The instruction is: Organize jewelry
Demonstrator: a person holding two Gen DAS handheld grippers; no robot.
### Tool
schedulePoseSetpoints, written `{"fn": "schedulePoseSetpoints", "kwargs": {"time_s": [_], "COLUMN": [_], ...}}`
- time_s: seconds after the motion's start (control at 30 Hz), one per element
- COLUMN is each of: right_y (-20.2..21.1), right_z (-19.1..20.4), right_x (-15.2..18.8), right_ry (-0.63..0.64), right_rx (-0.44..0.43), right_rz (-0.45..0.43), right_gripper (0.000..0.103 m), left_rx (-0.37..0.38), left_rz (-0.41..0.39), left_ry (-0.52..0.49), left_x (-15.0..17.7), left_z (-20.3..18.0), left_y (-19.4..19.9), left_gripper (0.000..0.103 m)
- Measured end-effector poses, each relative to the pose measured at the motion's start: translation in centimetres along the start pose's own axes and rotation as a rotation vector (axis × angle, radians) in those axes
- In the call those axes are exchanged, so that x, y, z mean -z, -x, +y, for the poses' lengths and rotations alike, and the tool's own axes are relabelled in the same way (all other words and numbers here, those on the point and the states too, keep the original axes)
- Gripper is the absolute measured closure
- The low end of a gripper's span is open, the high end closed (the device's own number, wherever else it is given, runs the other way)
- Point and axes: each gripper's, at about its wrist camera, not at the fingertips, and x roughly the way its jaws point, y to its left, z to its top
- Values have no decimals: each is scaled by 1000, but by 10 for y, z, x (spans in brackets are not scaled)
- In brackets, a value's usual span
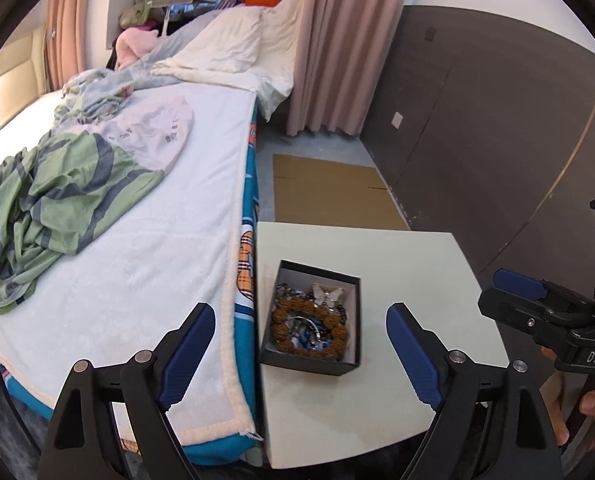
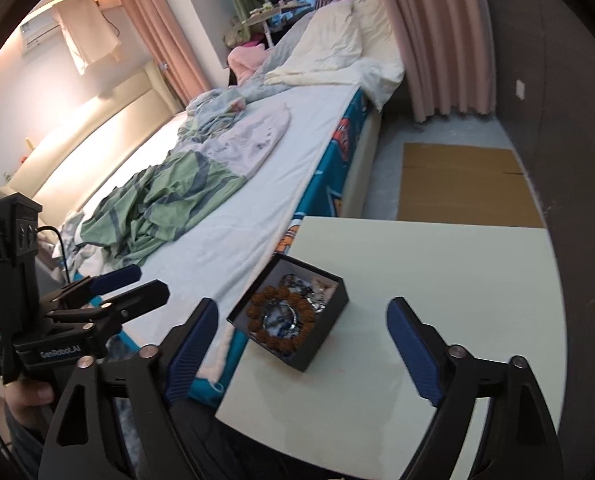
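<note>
A small black box (image 1: 349,284) with a white lining stands on a pale table (image 1: 417,260) next to the bed. It holds a brown bead bracelet (image 1: 281,312), a white butterfly piece (image 1: 328,294) and a tangle of other jewelry. The box shows in the right wrist view (image 2: 329,312) too, with the bracelet (image 2: 257,300) inside. My left gripper (image 1: 300,316) is open and empty, hovering just short of the box. My right gripper (image 2: 302,312) is open and empty, also near the box; it shows from the side in the left wrist view (image 1: 521,292).
A bed (image 1: 157,240) with a white blanket and crumpled green striped clothes (image 1: 57,196) runs along the table's left side. Flat cardboard (image 1: 333,192) lies on the floor beyond the table. A dark wall panel (image 1: 477,140) is to the right. Pink curtains (image 1: 329,60) hang behind.
</note>
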Motion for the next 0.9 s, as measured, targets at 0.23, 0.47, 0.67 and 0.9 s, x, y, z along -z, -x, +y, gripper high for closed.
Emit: {"fn": "schedulePoseSetpoints", "kwargs": {"time_s": [0.23, 0.47, 0.67, 0.9], "right_y": [31, 81, 117, 146], "right_z": [-1, 6, 3, 0], "right_x": [17, 51, 81, 112], "right_ry": [-25, -51, -73, -99], "right_rx": [24, 57, 114, 170], "right_rz": [-27, -107, -156, -181], "right_gripper": [0, 0, 0, 0], "left_rx": [18, 69, 101, 99], "left_rz": [-46, -70, -95, -124], "left_ry": [-55, -80, -106, -138], "left_x": [15, 36, 56, 80], "left_z": [-22, -43, -58, -73], "left_y": [25, 49, 65, 86], "left_gripper": [6, 1, 1, 1]}}
